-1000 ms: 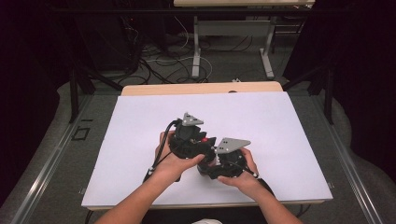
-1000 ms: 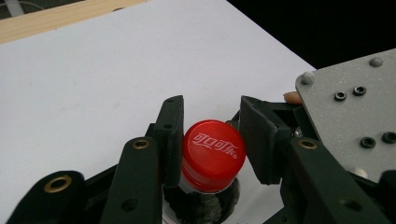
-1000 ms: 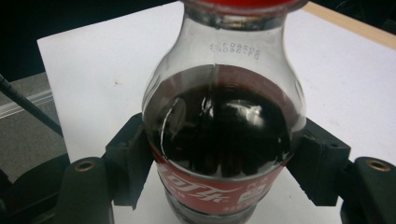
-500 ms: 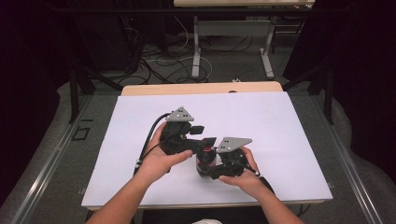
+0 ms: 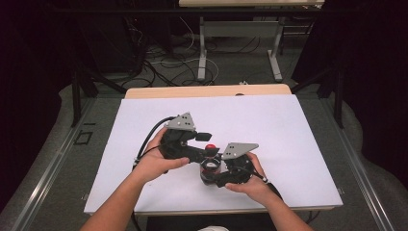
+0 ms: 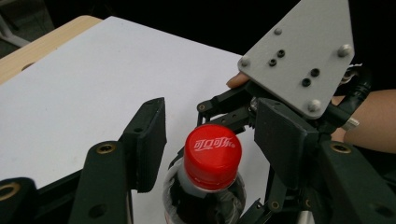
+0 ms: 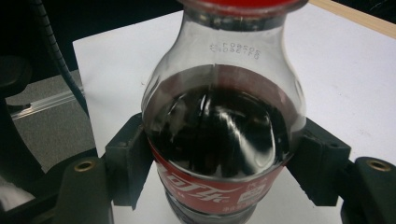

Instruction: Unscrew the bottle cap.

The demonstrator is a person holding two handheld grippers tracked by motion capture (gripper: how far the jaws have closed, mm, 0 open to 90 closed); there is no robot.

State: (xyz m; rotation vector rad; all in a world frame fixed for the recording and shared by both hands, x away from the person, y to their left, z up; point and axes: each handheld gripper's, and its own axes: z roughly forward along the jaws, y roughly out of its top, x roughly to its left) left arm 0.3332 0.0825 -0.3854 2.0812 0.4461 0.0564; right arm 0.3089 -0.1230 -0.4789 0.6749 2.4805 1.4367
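Observation:
A small cola bottle (image 7: pixel 219 135) with dark drink, a red label and a red cap (image 6: pixel 212 154) stands on the white table (image 5: pixel 288 134). My right gripper (image 7: pixel 224 161) is shut on its body, one jaw pressing each side just above the label. In the high view the right gripper (image 5: pixel 212 172) sits near the front edge, with the cap (image 5: pixel 210 147) showing above it. My left gripper (image 6: pixel 215 135) is open around the cap, a jaw on either side with gaps. From above, the left gripper (image 5: pixel 202 147) reaches in from the left.
A wooden strip (image 5: pixel 207 91) runs along the table's far edge. Beyond it the floor carries cables and the legs of another table (image 5: pixel 202 53). Bare white surface lies to the right and far side of the hands.
My left gripper has drawn back to the left, uncovering the red cap, and now holds its open jaws around it. The right gripper has stayed in place on the bottle.

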